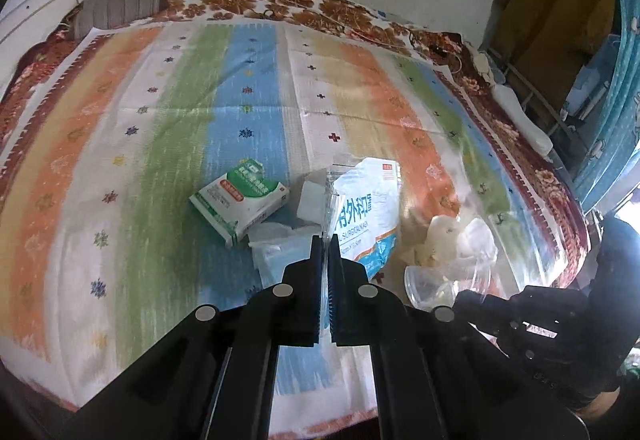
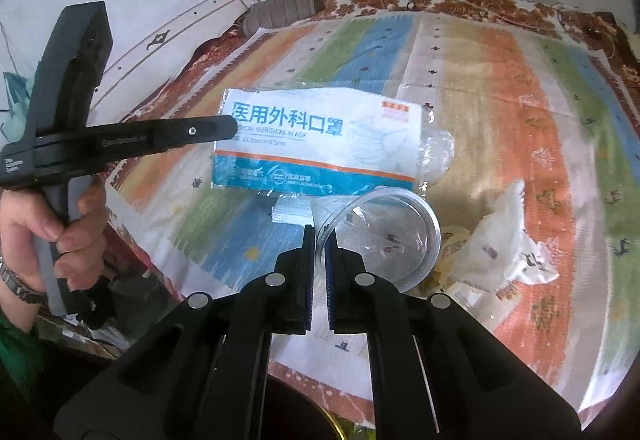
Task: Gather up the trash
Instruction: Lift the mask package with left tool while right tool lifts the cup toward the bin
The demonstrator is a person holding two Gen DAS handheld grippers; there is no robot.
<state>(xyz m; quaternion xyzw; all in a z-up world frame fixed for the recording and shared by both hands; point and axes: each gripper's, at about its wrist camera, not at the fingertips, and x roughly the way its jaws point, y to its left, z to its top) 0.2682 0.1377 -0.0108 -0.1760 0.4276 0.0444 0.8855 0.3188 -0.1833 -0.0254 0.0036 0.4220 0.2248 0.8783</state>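
Note:
My left gripper [image 1: 325, 240] is shut on the edge of a blue and white surgical mask bag [image 1: 364, 211] and holds it up over the striped cloth; the bag also shows in the right wrist view [image 2: 316, 143], with the left gripper [image 2: 230, 127] at its left edge. My right gripper [image 2: 319, 232] is shut on the rim of a clear plastic cup [image 2: 384, 240], also seen in the left wrist view [image 1: 436, 284]. A green and white box [image 1: 240, 195], white tissues [image 1: 280, 240] and a crumpled clear wrapper [image 2: 508, 240] lie on the cloth.
The striped cloth [image 1: 140, 159] covers a bed with a floral blanket border [image 1: 532, 159]. A grey rolled pillow [image 1: 120, 5] lies at the far left. A wall runs behind. A blue curtain [image 1: 616, 99] hangs at the right.

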